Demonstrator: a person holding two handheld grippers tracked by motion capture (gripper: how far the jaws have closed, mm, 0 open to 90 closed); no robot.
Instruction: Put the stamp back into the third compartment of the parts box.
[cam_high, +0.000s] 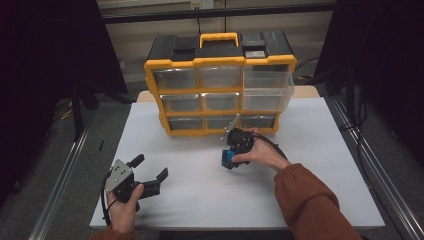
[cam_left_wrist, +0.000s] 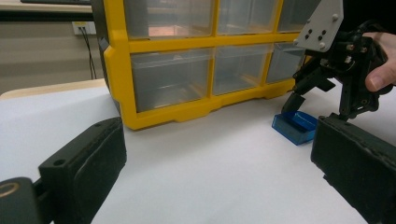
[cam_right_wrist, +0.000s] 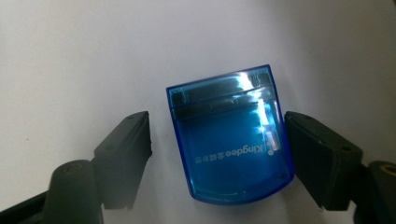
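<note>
A small translucent blue plastic box (cam_right_wrist: 229, 154) with white lettering lies flat on the white table (cam_high: 200, 195), in front of the drawer cabinet. My right gripper (cam_right_wrist: 217, 154) points down over it and straddles the box (cam_high: 227, 158). One jaw is at the box's edge, while a gap shows between the other jaw and the box. The left gripper view shows that gripper (cam_left_wrist: 318, 109) hovering over the blue box (cam_left_wrist: 295, 127). My left gripper (cam_high: 150, 167) rests near the table's front left, open and with nothing in it.
A yellow and black organizer (cam_high: 200, 93) with clear drawers stands at the back of the table. Its top right drawer (cam_high: 267, 85) is pulled out. Dark floor and metal rails flank the table.
</note>
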